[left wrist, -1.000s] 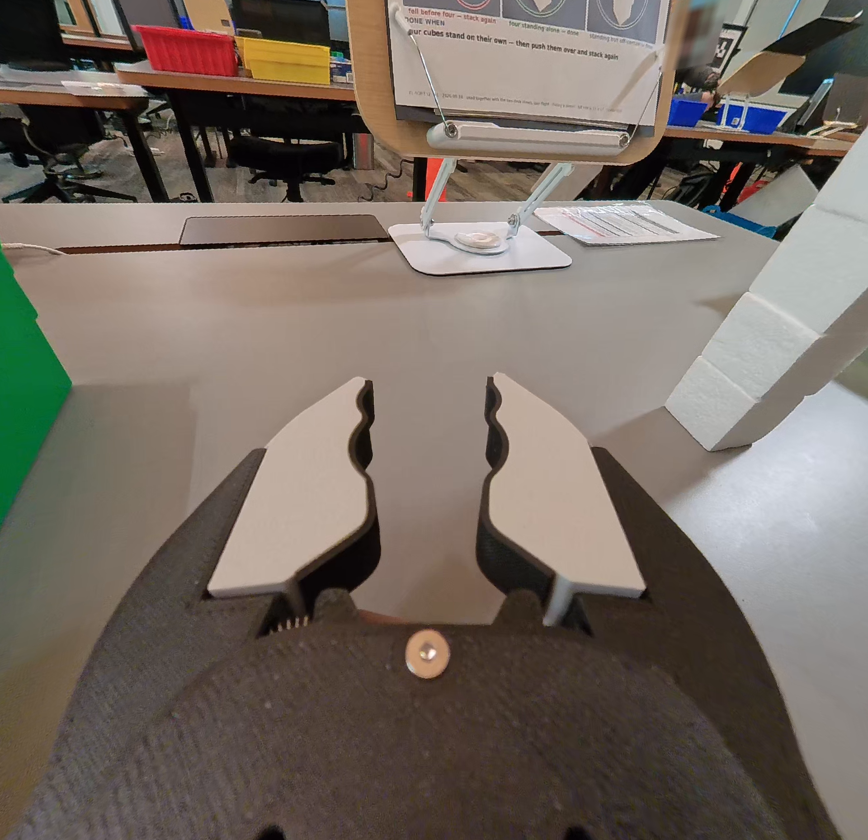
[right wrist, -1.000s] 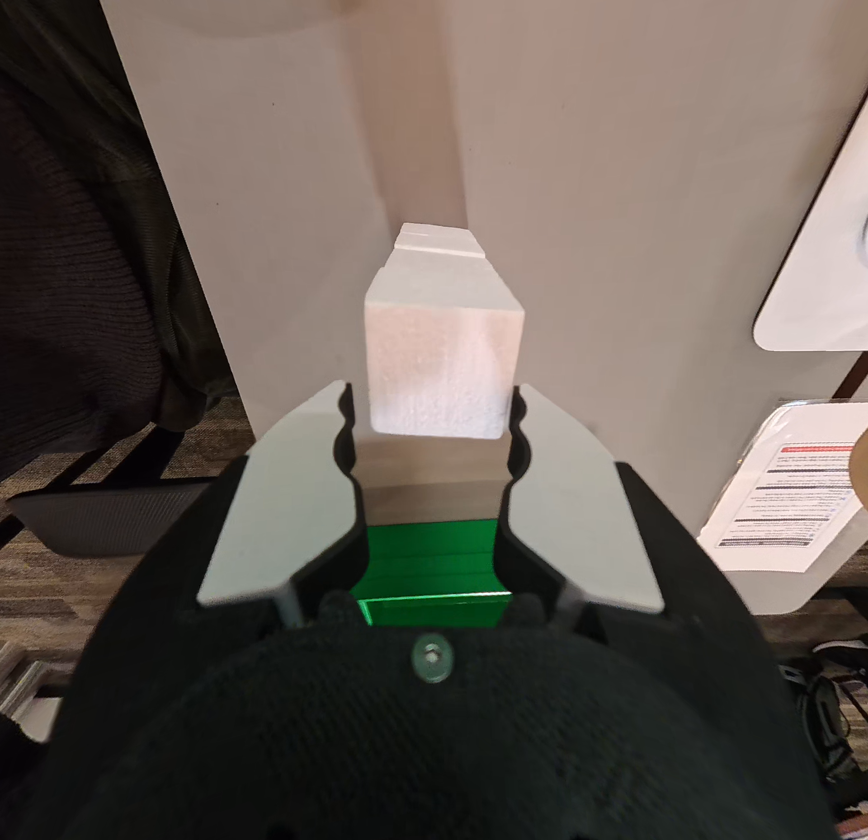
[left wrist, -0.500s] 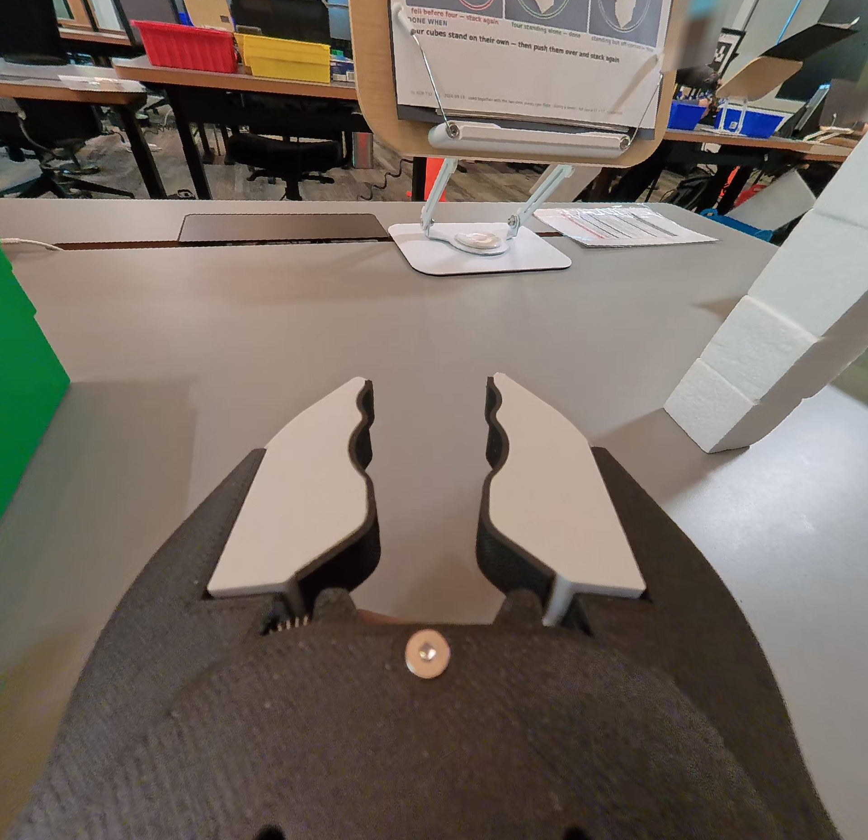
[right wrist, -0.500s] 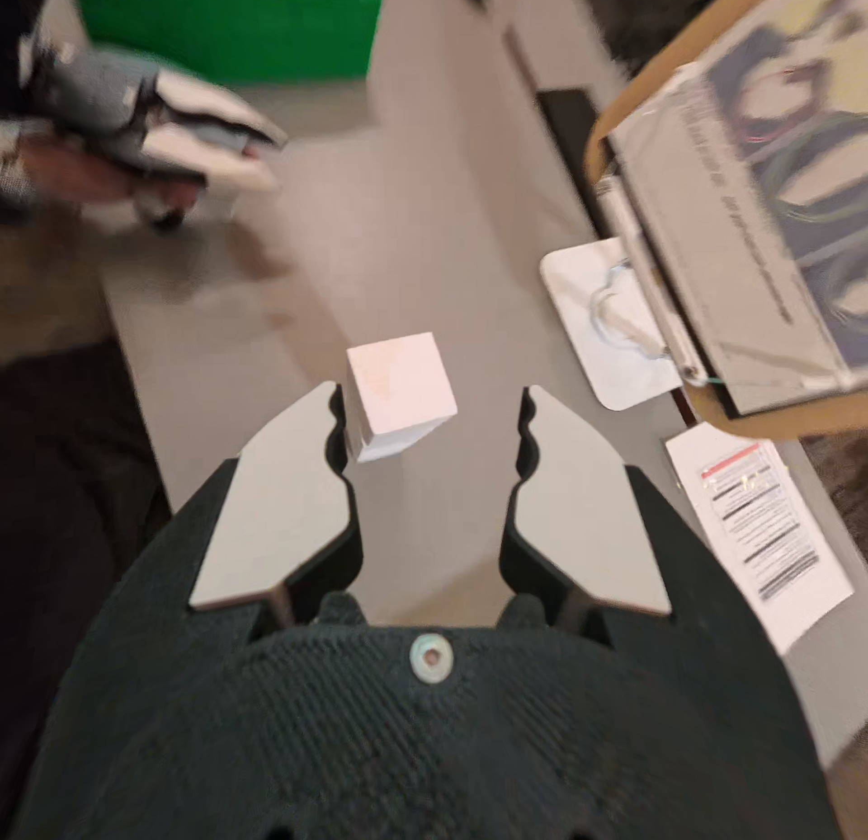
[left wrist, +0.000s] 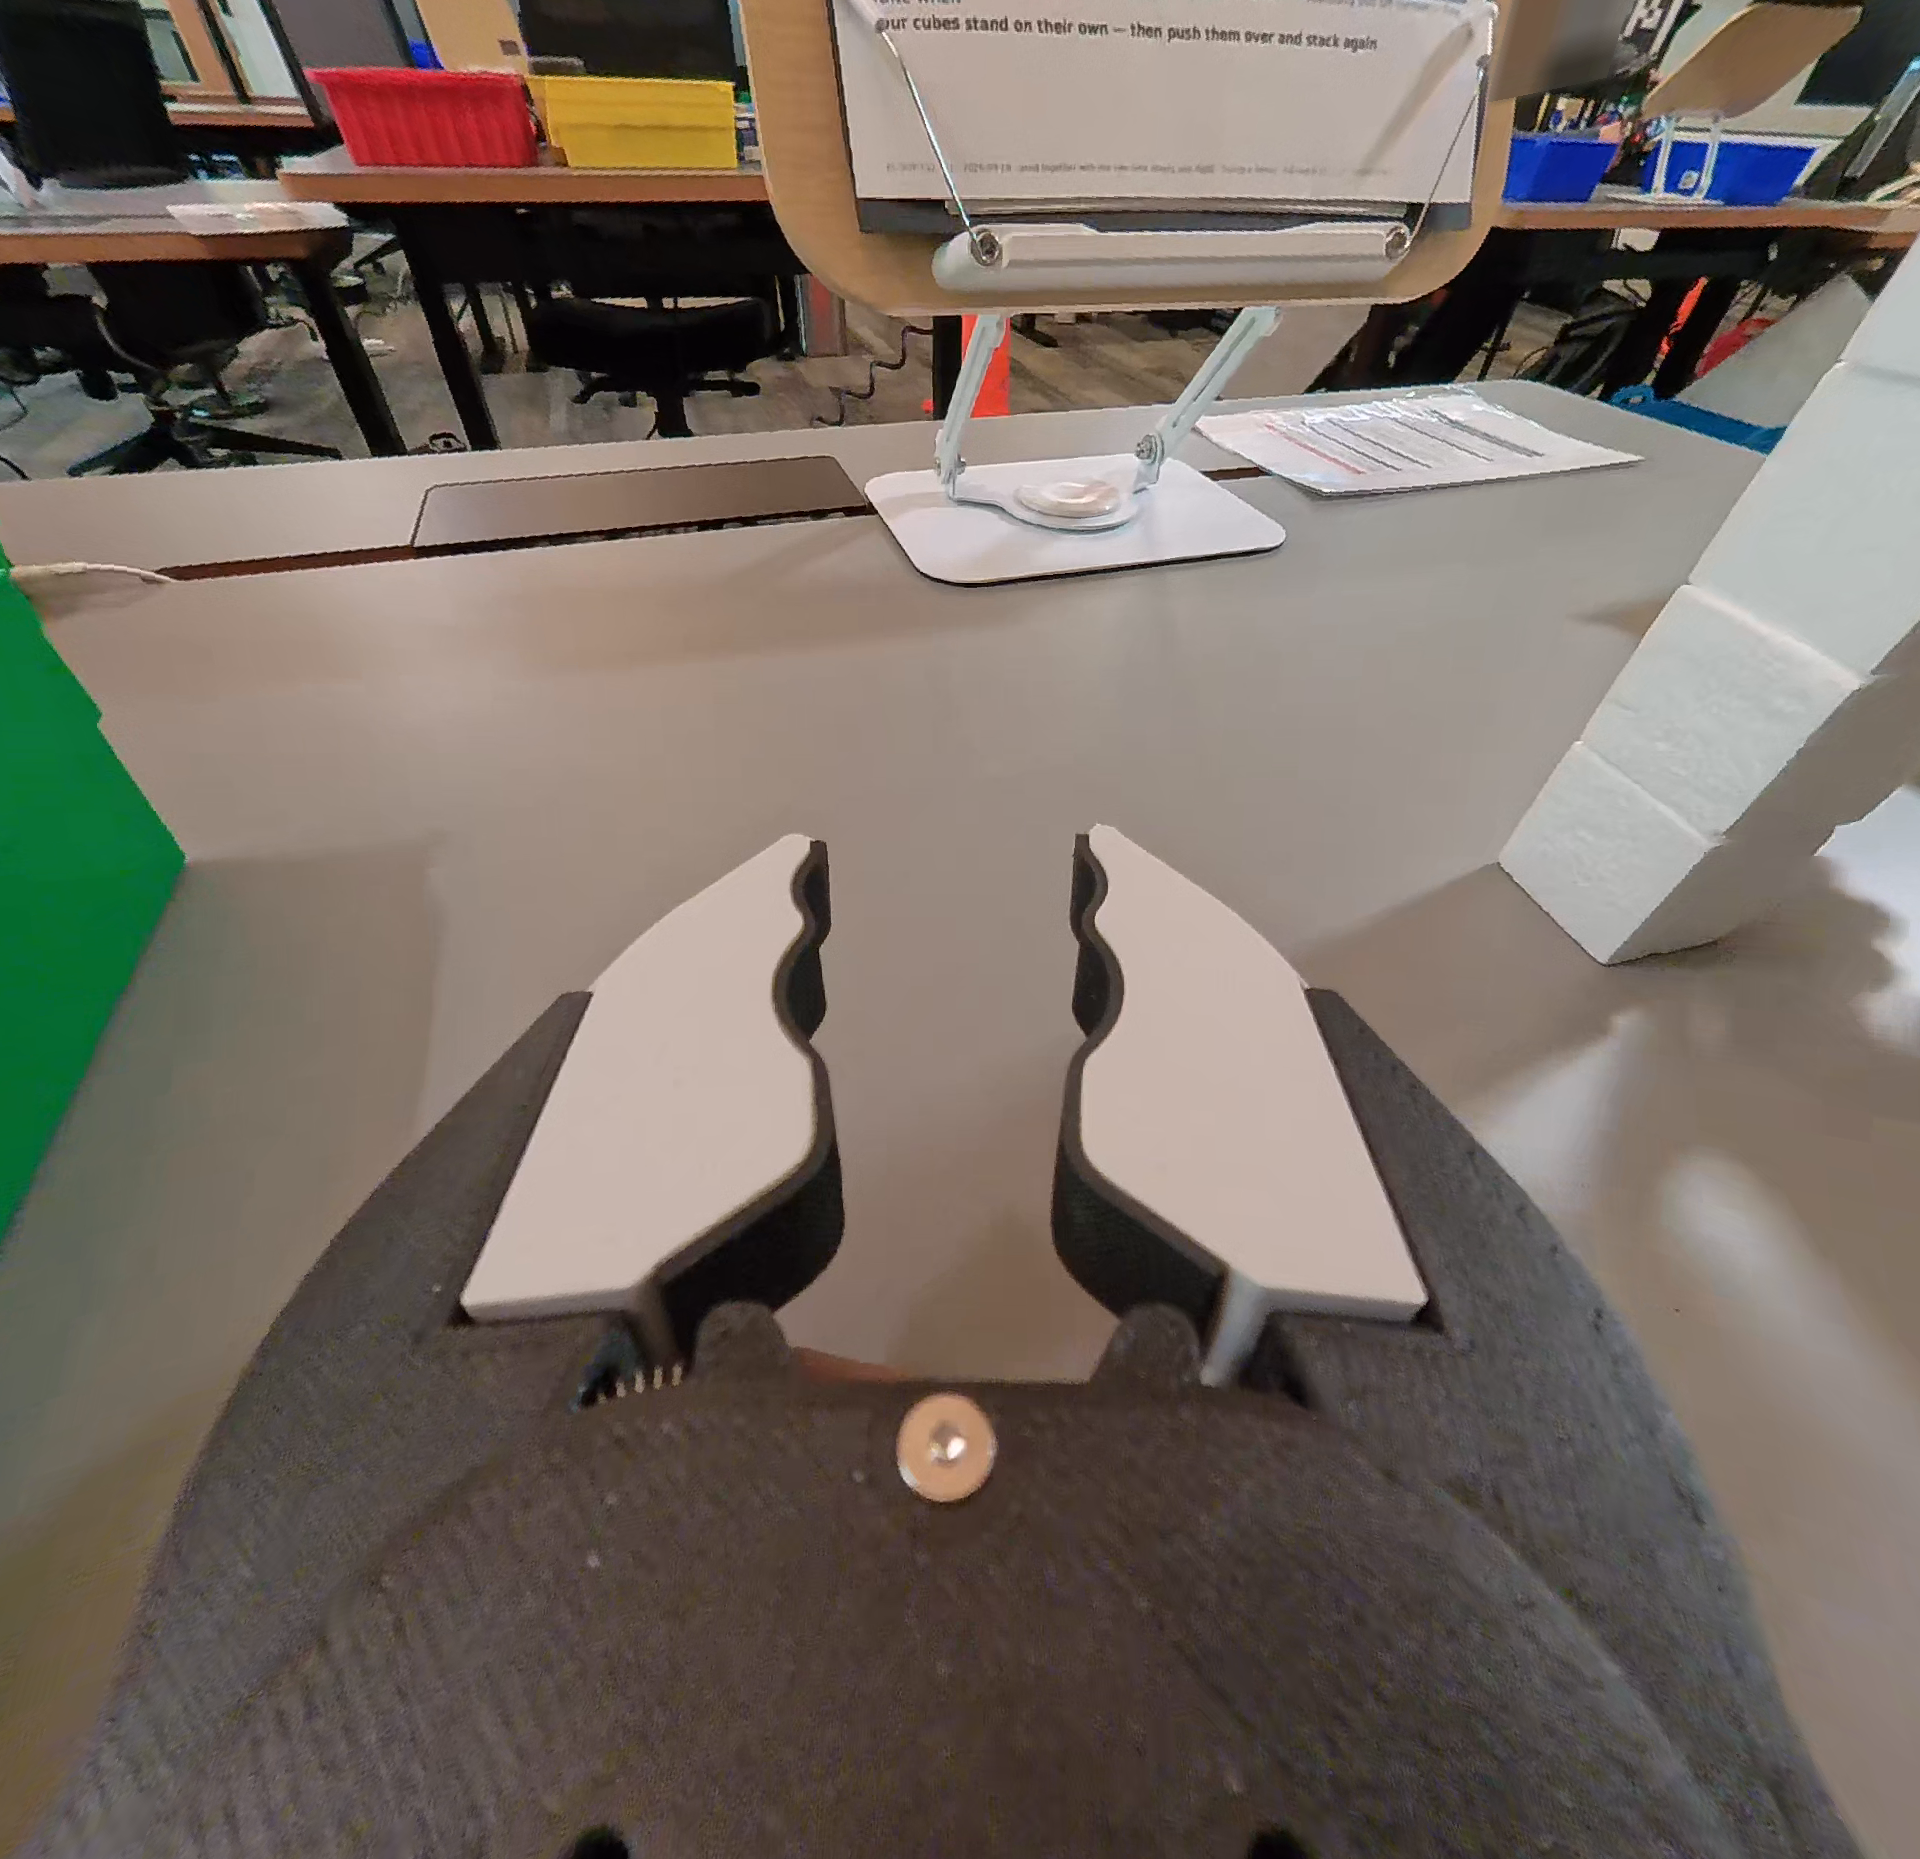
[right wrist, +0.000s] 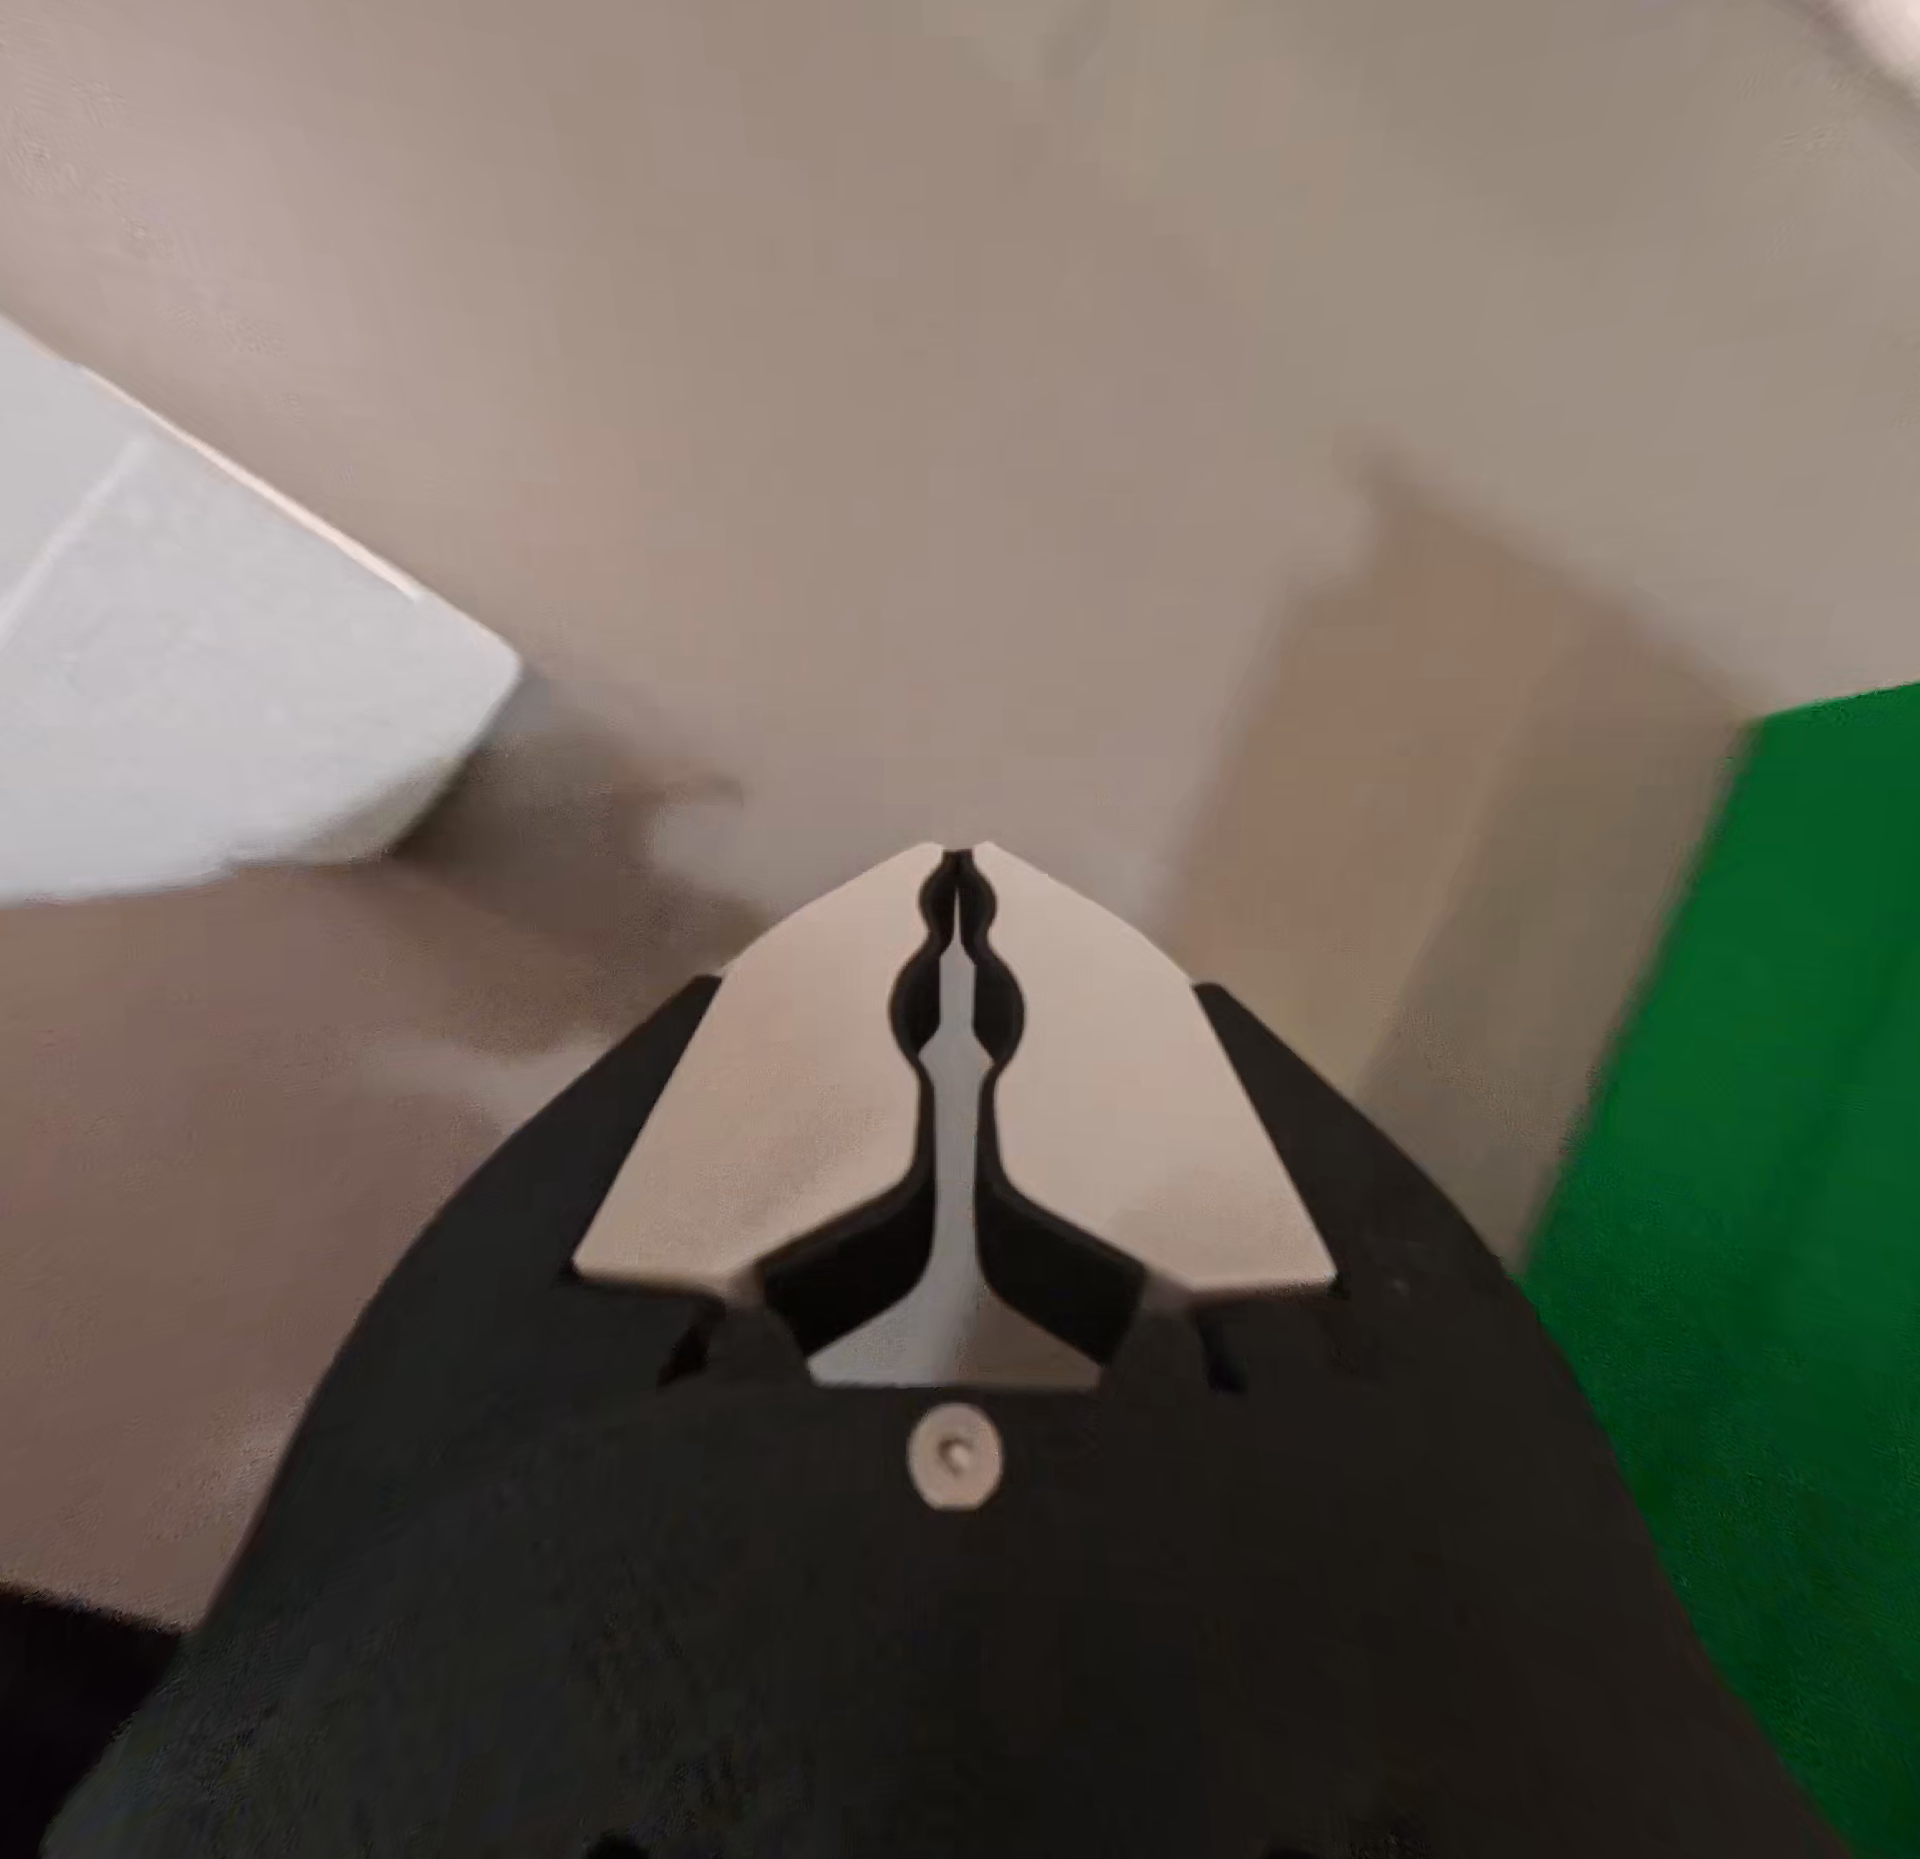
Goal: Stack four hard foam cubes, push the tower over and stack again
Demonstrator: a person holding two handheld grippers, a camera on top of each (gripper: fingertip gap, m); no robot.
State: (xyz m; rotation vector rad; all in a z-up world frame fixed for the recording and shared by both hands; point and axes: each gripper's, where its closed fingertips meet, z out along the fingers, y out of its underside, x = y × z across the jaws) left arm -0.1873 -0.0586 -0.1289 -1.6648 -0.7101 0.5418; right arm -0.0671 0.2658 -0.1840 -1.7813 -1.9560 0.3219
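Your left gripper (left wrist: 948, 853) gapes wide w/ nothing in it, low over the grey table (left wrist: 727, 729). Foam cube tower (left wrist: 1714, 760) stands on the table, right of it. Your right gripper (right wrist: 954, 859) is pinched closed, empty, just beside the tower's base (right wrist: 187, 708).

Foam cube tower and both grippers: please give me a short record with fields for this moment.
tower: white foam cube tower, at least three cubes visible, top cut off by the frame edge
tower position: on the grey table, right of the left gripper
left gripper: left gripper open, empty, low over the table
right gripper: right gripper shut, holding nothing
beside right gripper: white foam block to its left, green bin to its right
background: document stand
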